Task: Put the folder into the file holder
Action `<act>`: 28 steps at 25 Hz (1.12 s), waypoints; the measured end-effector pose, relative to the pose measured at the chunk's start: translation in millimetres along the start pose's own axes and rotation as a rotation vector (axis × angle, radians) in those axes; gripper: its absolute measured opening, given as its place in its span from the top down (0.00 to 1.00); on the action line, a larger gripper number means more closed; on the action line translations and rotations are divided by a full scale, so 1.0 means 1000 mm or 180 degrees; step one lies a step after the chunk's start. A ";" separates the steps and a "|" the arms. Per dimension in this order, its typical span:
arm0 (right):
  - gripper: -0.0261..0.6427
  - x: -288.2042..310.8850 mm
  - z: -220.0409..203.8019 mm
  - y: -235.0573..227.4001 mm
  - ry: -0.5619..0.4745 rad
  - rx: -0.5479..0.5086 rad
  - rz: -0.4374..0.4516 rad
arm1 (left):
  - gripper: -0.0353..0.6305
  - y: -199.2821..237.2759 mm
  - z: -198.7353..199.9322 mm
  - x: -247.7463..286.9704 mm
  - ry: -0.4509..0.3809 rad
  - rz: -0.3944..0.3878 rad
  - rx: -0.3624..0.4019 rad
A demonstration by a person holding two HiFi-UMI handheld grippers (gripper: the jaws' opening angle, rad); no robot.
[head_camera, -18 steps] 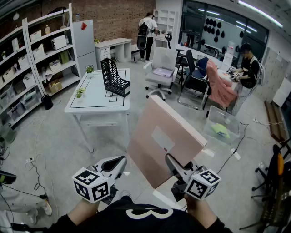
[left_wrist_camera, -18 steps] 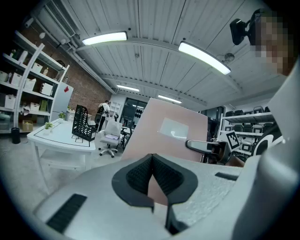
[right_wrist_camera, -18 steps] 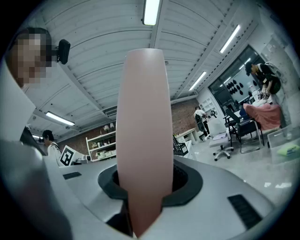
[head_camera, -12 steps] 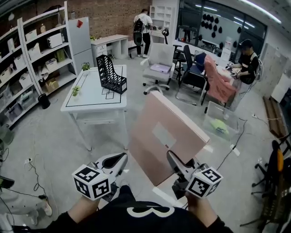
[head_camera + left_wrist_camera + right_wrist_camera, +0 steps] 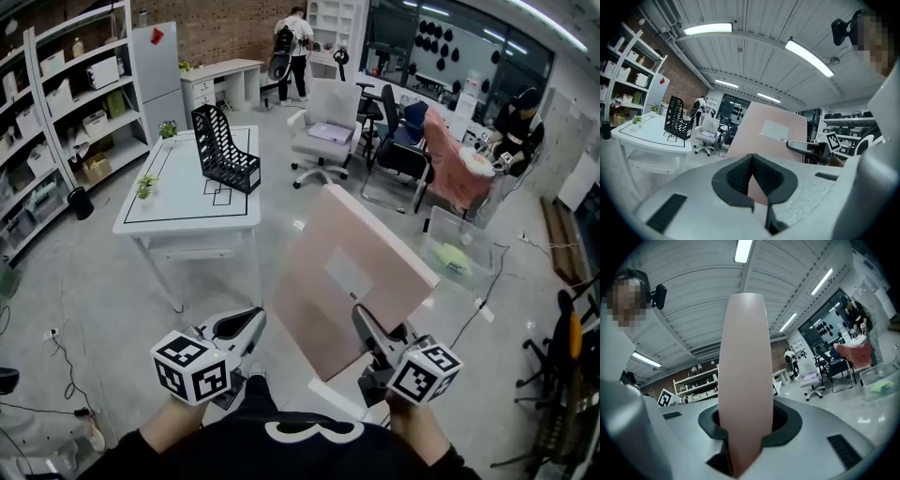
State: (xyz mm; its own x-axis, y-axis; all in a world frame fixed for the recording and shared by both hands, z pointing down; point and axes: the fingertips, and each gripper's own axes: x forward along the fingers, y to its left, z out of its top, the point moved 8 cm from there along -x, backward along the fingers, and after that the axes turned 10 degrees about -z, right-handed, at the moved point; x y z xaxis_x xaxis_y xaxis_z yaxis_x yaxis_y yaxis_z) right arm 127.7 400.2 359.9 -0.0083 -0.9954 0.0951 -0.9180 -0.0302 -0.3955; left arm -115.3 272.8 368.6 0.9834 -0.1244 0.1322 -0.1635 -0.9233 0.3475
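Folder (image 5: 349, 279): one only. Pink, broad and flat, with a white label on its face. Carried in the air above the floor, tilted, directly ahead of the carrier and well apart from the table (image 5: 159, 214). Shows no sag or bend though gripped at one edge alone, so judged stiff, board-like and fairly thick. Probably light to moderate in weight. Extends far beyond the grip, hence prone to swing or pivot about the pads. Smooth-looking faces, so slipping under a light pinch is judged possible. Not fragile, corners aside.

Right gripper (image 5: 368, 330): jaws part-way apart and pressed onto the folder's lower edge, one pad on each face. Seen edge-on in the right gripper view, the folder rising straight out from between the jaws. Sound place to hold: the lower edge, as at present, leaving the far end free for a slot. Advisable to add a steadying touch on the free side before insertion.

Left gripper (image 5: 238, 328): jaws brought together at the tips, nothing between them. Held just beside the folder, not touching it.

File holder (image 5: 223, 150): one, black mesh, upright on the far part of the white table.

Count: one folder, one file holder, one table bearing it, two small potted plants (image 5: 145, 185) on that table, two grippers. In the background, a standing person (image 5: 289, 45) and a seated person (image 5: 517, 122).
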 end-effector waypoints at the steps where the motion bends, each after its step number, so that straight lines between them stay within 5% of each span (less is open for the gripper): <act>1: 0.76 0.014 0.003 -0.002 -0.0001 0.0005 -0.0012 | 0.94 0.013 0.005 0.005 0.0006 -0.0012 -0.0011; 18: 0.76 0.285 0.055 -0.022 0.0133 -0.0007 -0.0180 | 0.94 0.282 0.092 0.083 0.0117 -0.0072 -0.0388; 28: 0.76 0.392 0.078 -0.024 -0.0048 -0.0087 -0.0019 | 0.94 0.376 0.107 0.099 0.0223 -0.0004 -0.0444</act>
State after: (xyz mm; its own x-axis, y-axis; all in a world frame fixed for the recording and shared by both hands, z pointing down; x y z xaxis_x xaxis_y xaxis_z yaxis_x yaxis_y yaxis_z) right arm 177.5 3.2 335.9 0.0032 -0.9965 0.0835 -0.9285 -0.0340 -0.3698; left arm -71.2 -125.7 413.1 0.9765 -0.0931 0.1944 -0.1765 -0.8634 0.4727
